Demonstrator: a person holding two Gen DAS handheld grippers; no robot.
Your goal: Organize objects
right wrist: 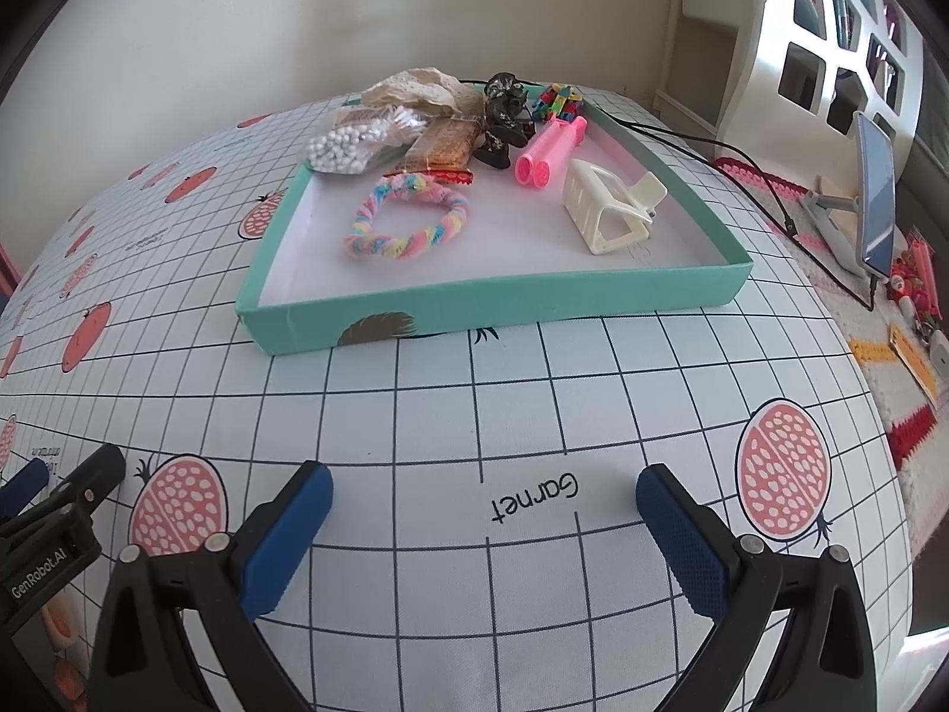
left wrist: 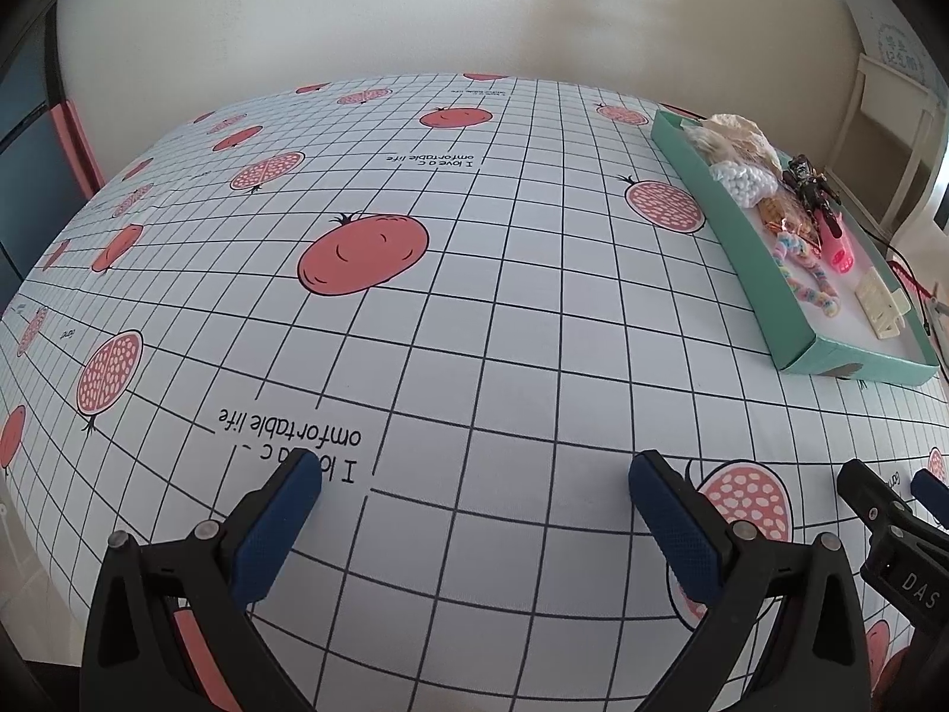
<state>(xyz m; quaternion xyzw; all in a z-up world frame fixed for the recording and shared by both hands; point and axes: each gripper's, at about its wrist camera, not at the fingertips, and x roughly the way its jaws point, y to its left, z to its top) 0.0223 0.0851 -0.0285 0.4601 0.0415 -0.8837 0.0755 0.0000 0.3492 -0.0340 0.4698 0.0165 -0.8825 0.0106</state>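
Observation:
A shallow teal box (right wrist: 498,296) with a white floor lies on the patterned tablecloth and holds small items: a pastel braided ring (right wrist: 406,216), a white hair claw (right wrist: 611,204), a pink tube toy (right wrist: 548,151), a bag of white beads (right wrist: 344,148), a snack bar (right wrist: 445,145), a dark figurine (right wrist: 504,118) and lace (right wrist: 415,86). In the left wrist view the same box (left wrist: 747,243) lies at the right. My right gripper (right wrist: 483,495) hovers open in front of the box, holding nothing. My left gripper (left wrist: 474,483) is open over bare cloth, left of the box.
The tablecloth (left wrist: 415,320) has a grid with pomegranate prints. Right of the box a phone on a stand (right wrist: 872,196) with a black cable (right wrist: 765,190) sits on a crocheted mat, near red trinkets (right wrist: 913,285). A white shelf unit (right wrist: 830,29) stands behind.

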